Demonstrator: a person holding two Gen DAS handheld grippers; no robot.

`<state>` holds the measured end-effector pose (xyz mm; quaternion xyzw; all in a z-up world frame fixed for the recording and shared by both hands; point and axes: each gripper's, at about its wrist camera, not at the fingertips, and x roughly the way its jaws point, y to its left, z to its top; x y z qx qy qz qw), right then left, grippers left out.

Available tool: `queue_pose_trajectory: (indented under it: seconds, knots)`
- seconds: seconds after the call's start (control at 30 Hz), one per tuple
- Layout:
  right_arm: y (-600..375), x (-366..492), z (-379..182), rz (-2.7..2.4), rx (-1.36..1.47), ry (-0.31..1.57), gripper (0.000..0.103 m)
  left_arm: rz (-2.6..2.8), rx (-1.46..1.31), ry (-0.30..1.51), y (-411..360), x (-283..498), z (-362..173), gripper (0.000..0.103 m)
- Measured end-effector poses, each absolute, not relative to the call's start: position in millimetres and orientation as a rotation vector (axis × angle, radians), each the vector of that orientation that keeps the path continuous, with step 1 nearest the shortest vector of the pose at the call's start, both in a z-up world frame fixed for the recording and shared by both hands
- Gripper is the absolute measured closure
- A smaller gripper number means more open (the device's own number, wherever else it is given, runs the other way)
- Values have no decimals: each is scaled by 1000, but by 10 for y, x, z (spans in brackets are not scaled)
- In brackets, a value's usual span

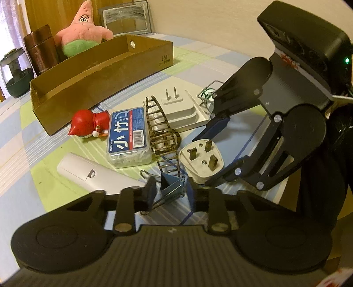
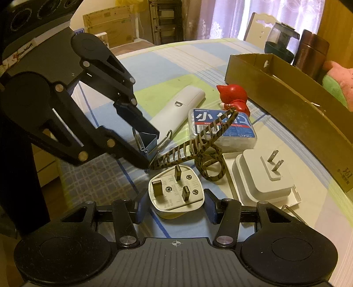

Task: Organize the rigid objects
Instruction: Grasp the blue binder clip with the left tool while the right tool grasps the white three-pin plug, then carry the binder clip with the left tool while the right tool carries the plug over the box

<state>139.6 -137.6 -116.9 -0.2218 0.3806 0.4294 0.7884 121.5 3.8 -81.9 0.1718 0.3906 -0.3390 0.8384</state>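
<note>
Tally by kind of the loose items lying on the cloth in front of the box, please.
Plugs: 2 (three-pin plug, two-pin adapter)
Clips: 2 (binder clip, hair claw)
Toothpick box: 1
Red figurine: 1
White remote: 1
Total: 7; a wire item behind the adapter is left out.

Pretty dim, warm yellowish indoor light. Daylight glows through the curtains point(image 2: 231, 17) around 12 o'clock in the right wrist view. Heavy fisheye bending at the edges, dark corners, soft shadows, slightly grainy.
</note>
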Motion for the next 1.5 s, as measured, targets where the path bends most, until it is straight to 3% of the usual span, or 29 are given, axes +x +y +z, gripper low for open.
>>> queue_pose_trajectory:
  seconds: [0.43, 0.83, 1.17, 1.5]
  knots:
    - [-1471, 1227, -1006, 863, -425, 805, 54, -664, 368, 809, 101, 1130, -624, 85]
    - [-1583, 1277, -380, 735, -272, 724, 54, -519, 271, 749, 144, 1270, 2, 85]
    - [-1912, 2082, 217, 547, -107, 679, 54, -401, 210, 663, 27, 2034, 447, 85]
    - [-2150, 3075, 145, 371, -19, 706, 54, -341, 166, 656, -81, 2933, 313, 85]
